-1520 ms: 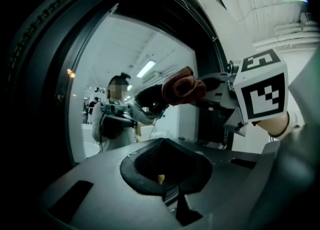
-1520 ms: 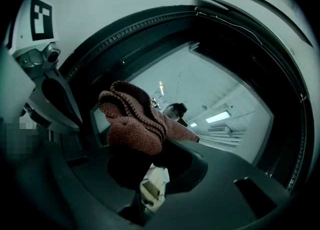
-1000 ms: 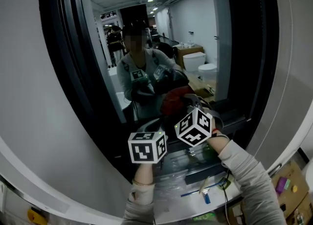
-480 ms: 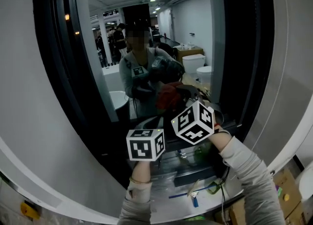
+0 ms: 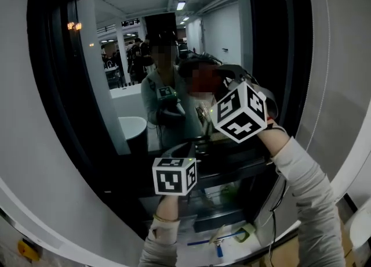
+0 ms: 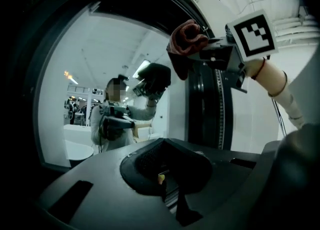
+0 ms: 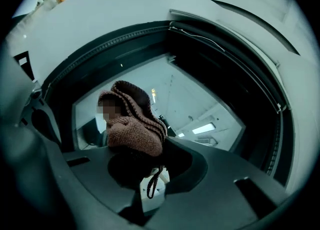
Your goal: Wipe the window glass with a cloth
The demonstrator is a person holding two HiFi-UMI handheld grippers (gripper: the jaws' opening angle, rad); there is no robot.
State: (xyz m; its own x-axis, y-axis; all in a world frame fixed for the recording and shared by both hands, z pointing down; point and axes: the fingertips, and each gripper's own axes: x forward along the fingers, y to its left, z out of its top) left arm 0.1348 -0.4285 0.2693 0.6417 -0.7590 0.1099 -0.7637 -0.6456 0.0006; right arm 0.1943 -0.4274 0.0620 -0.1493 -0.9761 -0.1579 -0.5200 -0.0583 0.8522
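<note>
Dark-framed window glass (image 5: 113,109) lies open leftward of the cloth (image 7: 134,133) clenched in the right gripper (image 7: 142,166); left gripper (image 6: 162,180) closed.

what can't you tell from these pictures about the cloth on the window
Whether the reddish-brown knitted cloth touches the window glass: in the right gripper view the cloth itself covers the contact spot; in the head view a mosaic patch and the right gripper cover it; the left gripper view is too dark there.
Smears on the glass: reflections mask them, every view.
Jaws of the left gripper, head view: behind its marker cube.
</note>
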